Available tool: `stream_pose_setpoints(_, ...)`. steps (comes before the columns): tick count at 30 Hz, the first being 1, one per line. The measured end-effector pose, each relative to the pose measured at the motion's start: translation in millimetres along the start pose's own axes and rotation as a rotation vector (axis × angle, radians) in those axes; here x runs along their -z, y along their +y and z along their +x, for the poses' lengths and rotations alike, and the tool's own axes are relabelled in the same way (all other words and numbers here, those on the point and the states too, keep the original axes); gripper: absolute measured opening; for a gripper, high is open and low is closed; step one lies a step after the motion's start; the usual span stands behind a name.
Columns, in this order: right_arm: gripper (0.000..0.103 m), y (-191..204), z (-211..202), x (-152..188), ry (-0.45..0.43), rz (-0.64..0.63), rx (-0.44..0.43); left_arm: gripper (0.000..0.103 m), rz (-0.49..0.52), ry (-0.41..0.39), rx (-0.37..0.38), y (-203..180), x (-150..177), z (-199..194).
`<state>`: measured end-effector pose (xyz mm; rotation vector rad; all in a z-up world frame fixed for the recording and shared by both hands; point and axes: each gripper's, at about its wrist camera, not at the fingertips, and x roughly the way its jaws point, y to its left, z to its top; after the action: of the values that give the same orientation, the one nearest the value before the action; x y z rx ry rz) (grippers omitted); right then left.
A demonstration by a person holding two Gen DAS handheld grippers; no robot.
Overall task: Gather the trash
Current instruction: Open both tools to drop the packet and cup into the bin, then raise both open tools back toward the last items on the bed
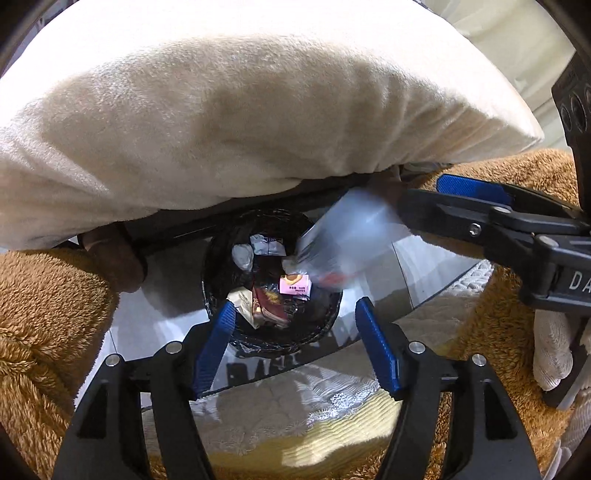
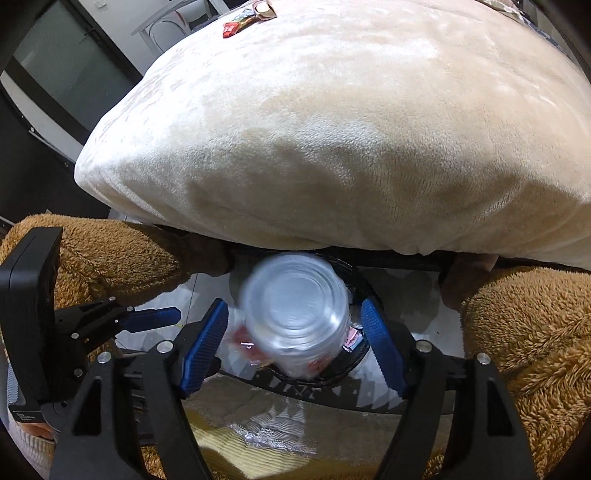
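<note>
Two grippers above a black-lined trash bin (image 1: 273,280), both with jaws wide apart. Left gripper (image 1: 295,347) empty, hanging just over the near rim of the bin, blue pads on each side of the opening. Right gripper (image 2: 295,343) reaching in from the right side in the left wrist view, fingers (image 1: 469,190) spread, gripping nothing. Between and just beyond its pads, a clear plastic cup (image 2: 297,314), blurred, bottom toward the camera, touching neither pad, directly over the bin. Same cup seen tilted and blurred at the upper right edge of the bin from the left view (image 1: 347,236). Inside the bin: a pink-labelled wrapper (image 1: 295,286), a white crumpled wrapper (image 1: 242,254), a dark red packet (image 1: 267,308). Behind the bin, a large cream pillow (image 2: 332,147) on a bed, with a red snack wrapper (image 2: 236,26) lying far back on it. Brown fuzzy fabric (image 2: 524,332) at both sides.
</note>
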<state>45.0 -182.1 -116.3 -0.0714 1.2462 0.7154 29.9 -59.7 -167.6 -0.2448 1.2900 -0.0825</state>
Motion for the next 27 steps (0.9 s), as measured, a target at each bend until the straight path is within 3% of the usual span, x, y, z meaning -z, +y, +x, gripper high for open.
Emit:
stream_pose_setpoints(16, 0.076, 6.9, -6.2, -0.9, -0.029, -0.011, -0.010, 0.066, 0.014, -0.076, 0.005, -3.7, -1.1, -17.0)
stream_pose_setpoints(27, 0.076, 8.4, -51.1, 12.0, -0.225, -0.063, -0.099, 0.066, 0.015, -0.271, 0.022, 1.3, 0.3, -63.2)
